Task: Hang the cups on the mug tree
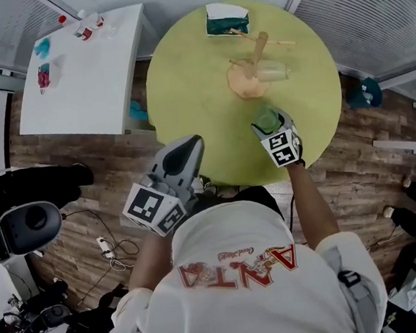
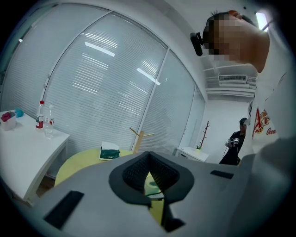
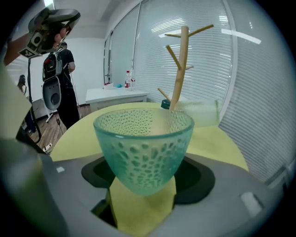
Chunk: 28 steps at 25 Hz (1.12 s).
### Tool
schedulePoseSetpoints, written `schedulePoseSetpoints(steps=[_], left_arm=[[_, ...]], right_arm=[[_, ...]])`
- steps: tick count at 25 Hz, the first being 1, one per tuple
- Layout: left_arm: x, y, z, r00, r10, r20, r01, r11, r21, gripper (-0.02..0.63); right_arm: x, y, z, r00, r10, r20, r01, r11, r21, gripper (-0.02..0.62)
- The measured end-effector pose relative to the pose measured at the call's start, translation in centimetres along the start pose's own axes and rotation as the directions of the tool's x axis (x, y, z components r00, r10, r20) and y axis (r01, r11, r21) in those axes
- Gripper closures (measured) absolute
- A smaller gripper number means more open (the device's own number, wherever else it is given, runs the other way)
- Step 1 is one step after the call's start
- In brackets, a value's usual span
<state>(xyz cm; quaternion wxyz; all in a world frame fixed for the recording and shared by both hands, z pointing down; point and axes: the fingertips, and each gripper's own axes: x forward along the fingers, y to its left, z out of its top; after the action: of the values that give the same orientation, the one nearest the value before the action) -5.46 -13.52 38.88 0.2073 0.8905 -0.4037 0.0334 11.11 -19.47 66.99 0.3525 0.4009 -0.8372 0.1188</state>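
- Green dimpled glass cup (image 3: 144,148) is clamped rim up between the jaws of your right gripper (image 1: 268,122). It is over the near part of the round yellow desk (image 1: 185,90), short of the wooden mug tree (image 3: 180,69).
- Upper pegs of the tree are bare.
- A clear cup (image 3: 201,111) sits by the trunk; can't tell whether it is hooked on a low peg or lying on the desk.
- Your left gripper (image 1: 190,148) has its jaws together, holds nothing, and is back at the desk's near edge.
- Early stage, I'd judge: the green cup is gripped and still has to be carried over and hung.
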Motion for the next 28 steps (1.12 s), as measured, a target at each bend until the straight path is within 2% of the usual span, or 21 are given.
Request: schedulePoseSetpoints(steps=[4, 8, 11, 14, 17, 20, 28], left_arm=[[0.4, -0.3, 0.1, 0.999, -0.042, 0.021, 0.042, 0.999, -0.010, 0.597], [1.0, -0.8, -0.2, 0.994, -0.104, 0.036, 0.104, 0.994, -0.017, 0.597], [1.4, -0.9, -0.4, 0.989, -0.135, 0.059, 0.137, 0.990, -0.029, 0.597], [1.6, -1.0, -0.4, 0.985, -0.158, 0.068, 0.161, 0.986, -0.037, 0.597], [1.6, -1.2, -0.3, 0.983, -0.168, 0.072, 0.171, 0.984, -0.042, 0.597], [1.4, -1.1, -0.1, 0.984, -0.166, 0.068, 0.169, 0.985, -0.045, 0.597], [1.5, -1.6, 0.2, 0.982, -0.168, 0.091, 0.173, 0.984, -0.051, 0.597]], right_arm=[[-3.8, -3.2, 1.7, 0.996, -0.089, -0.031, 0.089, 0.996, -0.011, 0.250], [-8.0, -7.7, 3.9, 0.975, -0.201, -0.097, 0.199, 0.980, -0.026, 0.250], [-10.3, -11.0, 6.3, 0.946, -0.282, -0.161, 0.259, 0.955, -0.147, 0.250], [-11.1, -14.2, 8.7, 0.910, -0.358, -0.208, 0.295, 0.913, -0.283, 0.250], [-11.2, -16.8, 11.2, 0.874, -0.425, -0.236, 0.318, 0.867, -0.385, 0.250], [-10.7, -18.3, 13.5, 0.855, -0.459, -0.243, 0.316, 0.832, -0.456, 0.250], [-11.4, -18.3, 16.1, 0.846, -0.484, -0.225, 0.296, 0.776, -0.557, 0.250]])
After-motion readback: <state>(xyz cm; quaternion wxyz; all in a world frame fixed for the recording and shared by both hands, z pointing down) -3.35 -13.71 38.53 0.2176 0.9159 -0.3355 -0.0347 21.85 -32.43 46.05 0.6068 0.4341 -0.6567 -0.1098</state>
